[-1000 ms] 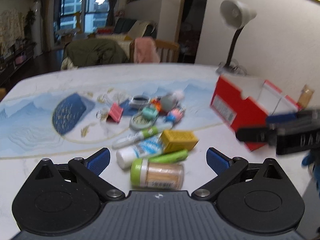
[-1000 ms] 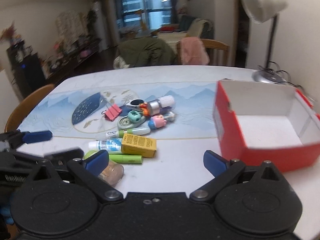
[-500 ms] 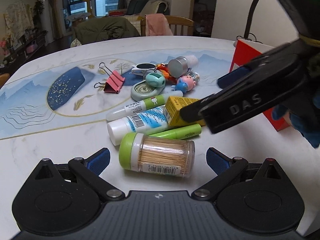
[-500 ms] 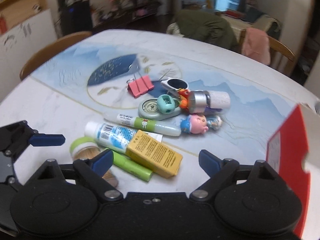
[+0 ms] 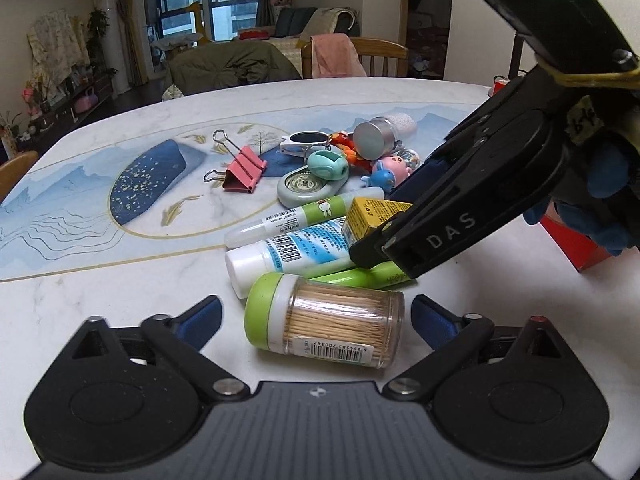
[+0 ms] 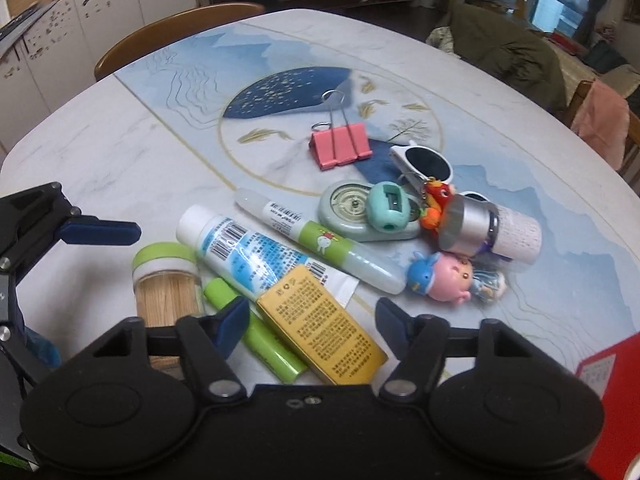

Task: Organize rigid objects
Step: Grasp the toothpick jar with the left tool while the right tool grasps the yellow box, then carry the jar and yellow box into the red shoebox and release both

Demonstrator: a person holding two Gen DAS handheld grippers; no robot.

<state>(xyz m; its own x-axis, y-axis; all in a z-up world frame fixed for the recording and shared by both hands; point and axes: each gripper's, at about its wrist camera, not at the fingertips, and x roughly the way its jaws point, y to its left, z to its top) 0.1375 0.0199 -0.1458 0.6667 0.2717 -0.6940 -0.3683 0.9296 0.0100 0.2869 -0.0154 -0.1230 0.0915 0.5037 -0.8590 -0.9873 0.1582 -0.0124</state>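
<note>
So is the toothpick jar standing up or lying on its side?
Lying on its side. The toothpick jar rests flat on the table, its green cap pointing sideways.

Toothpick jar (image 5: 326,322): clear body, green cap, on its side at the near edge of the pile. Green marker (image 6: 256,334) lies flat between jar and yellow box (image 6: 322,330). White-blue tube (image 6: 248,250) and slim glue pen (image 6: 316,238) lie side by side, the box overlapping the tube. Pink binder clip (image 6: 340,146) sits apart, farther back. Red box (image 6: 608,392): only 1 corner visible.
</note>
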